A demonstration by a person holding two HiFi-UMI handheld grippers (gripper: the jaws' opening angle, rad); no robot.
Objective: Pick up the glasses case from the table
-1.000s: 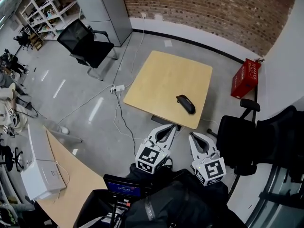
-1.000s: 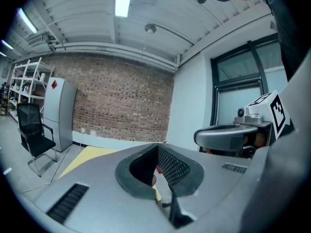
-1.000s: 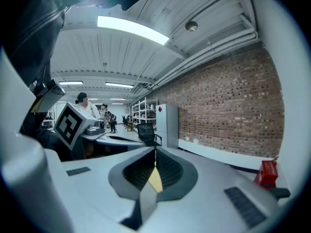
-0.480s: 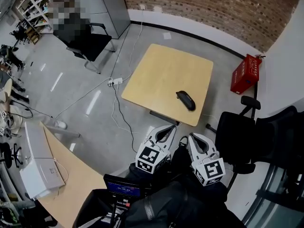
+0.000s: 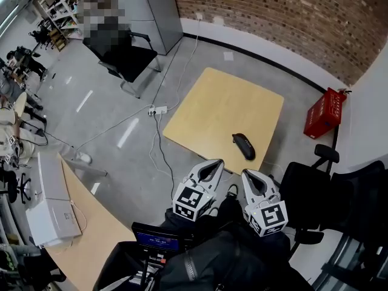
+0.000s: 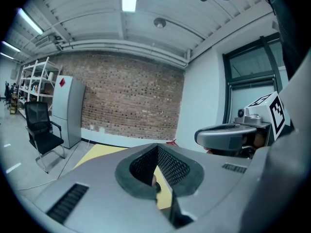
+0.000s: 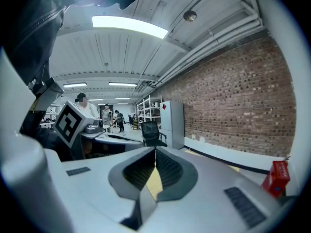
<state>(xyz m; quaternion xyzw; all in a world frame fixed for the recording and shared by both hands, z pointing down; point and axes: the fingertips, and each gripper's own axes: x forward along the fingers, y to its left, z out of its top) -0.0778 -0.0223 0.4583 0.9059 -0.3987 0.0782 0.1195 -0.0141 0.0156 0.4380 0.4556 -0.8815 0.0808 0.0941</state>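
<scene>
Left gripper (image 5: 209, 164), right gripper (image 5: 250, 176): jaws closed, empty. Case (image 5: 244, 146) at lower right of table (image 5: 212, 102). I'd open right gripper early, straddle narrow width.

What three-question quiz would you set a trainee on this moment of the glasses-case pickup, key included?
1. True or false: the glasses case lies on the table, and neither the left gripper nor the right gripper touches it.
2. Where on the table does the glasses case lie? A) near the edge closest to the two grippers B) dead centre C) at the far edge
3. Fill in: the jaws of the right gripper are ____, with nothing between them.
Key: 1 true; 2 A; 3 shut.
</scene>
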